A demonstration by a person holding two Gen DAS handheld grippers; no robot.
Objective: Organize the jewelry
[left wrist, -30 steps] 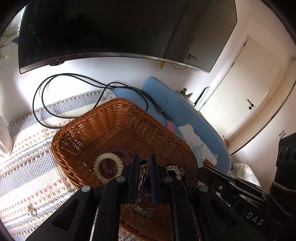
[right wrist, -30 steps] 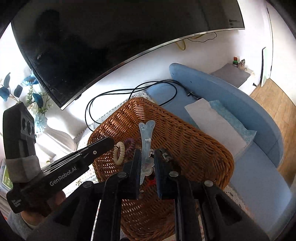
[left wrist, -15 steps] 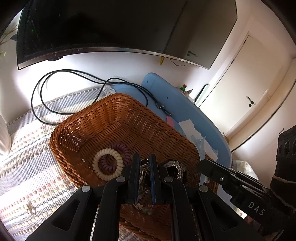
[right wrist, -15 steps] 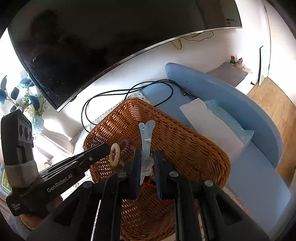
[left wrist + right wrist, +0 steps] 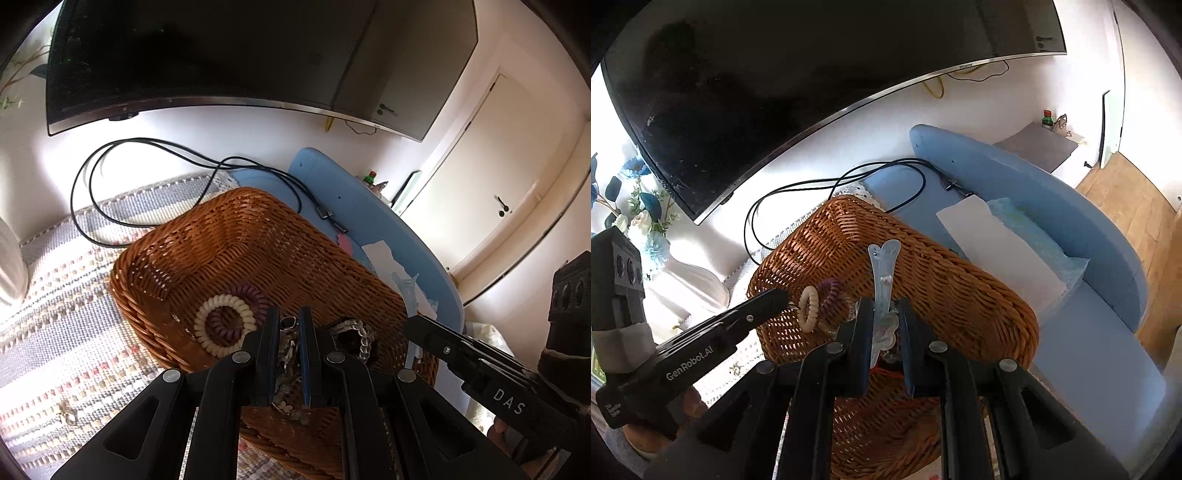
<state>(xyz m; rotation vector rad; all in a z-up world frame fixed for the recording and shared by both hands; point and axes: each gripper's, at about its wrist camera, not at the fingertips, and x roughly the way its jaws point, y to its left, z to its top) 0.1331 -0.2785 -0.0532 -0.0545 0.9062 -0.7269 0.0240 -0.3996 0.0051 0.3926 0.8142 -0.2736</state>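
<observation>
A brown wicker basket [image 5: 236, 236] [image 5: 960, 295] sits on a woven mat. In it lie a cream spiral hair tie [image 5: 224, 325] over a purple one [image 5: 248, 295], and a clear bead bracelet [image 5: 354, 332]. My left gripper [image 5: 288, 325] is shut on a metal chain with a dark stone pendant [image 5: 288, 324], held over the basket's near side. My right gripper [image 5: 886, 314] is shut on a clear plastic hair clip [image 5: 883, 273], pointing up over the basket's near rim. The left gripper also shows in the right wrist view [image 5: 775, 297], the right gripper in the left wrist view [image 5: 417, 325].
A black cable [image 5: 155, 147] loops on the mat [image 5: 55, 332] behind the basket. A blue padded board [image 5: 1052, 199] with white paper [image 5: 990, 243] lies to the right. A large dark TV [image 5: 236, 55] hangs above. A vase of blue flowers [image 5: 646, 229] stands left.
Both grippers have moved slightly closer over the basket, still holding the chain and the hair clip. The right gripper's jaws have spread a little around the clip.
</observation>
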